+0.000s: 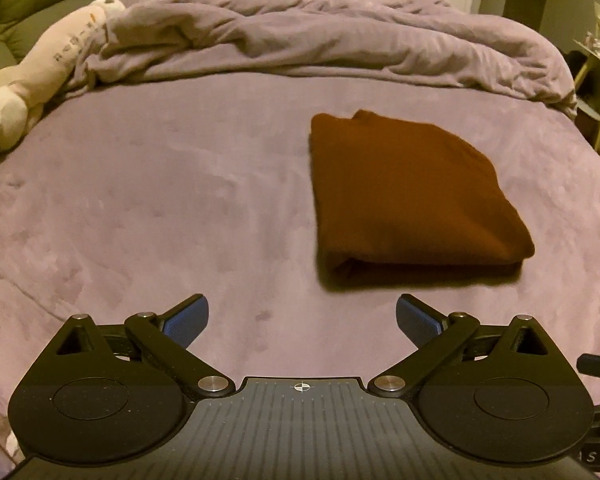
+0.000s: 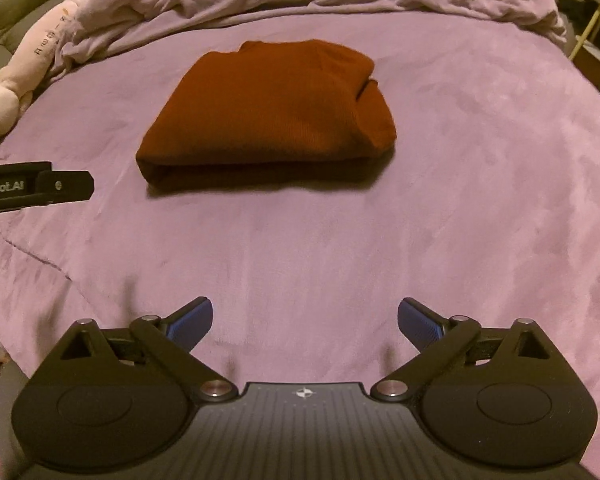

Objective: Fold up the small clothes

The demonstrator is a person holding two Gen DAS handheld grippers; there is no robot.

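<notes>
Right wrist view: rust-brown garment (image 2: 266,116) lies folded on the bed (image 2: 460,200) (apparently finished), so right tongs (image 2: 305,322) and left tongs (image 1: 302,318) hang released, empty, clear of it

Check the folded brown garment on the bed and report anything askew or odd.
Nothing serious stands out. The brown garment lies folded on the purple bedspread, clear of both open grippers. One small flaw: a flap at its right edge sticks out, so the fold isn't quite neat.

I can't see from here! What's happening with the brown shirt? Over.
Left gripper, right gripper open, empty. Brown shirt folded on purple bedspread. Nothing blocking.
</notes>
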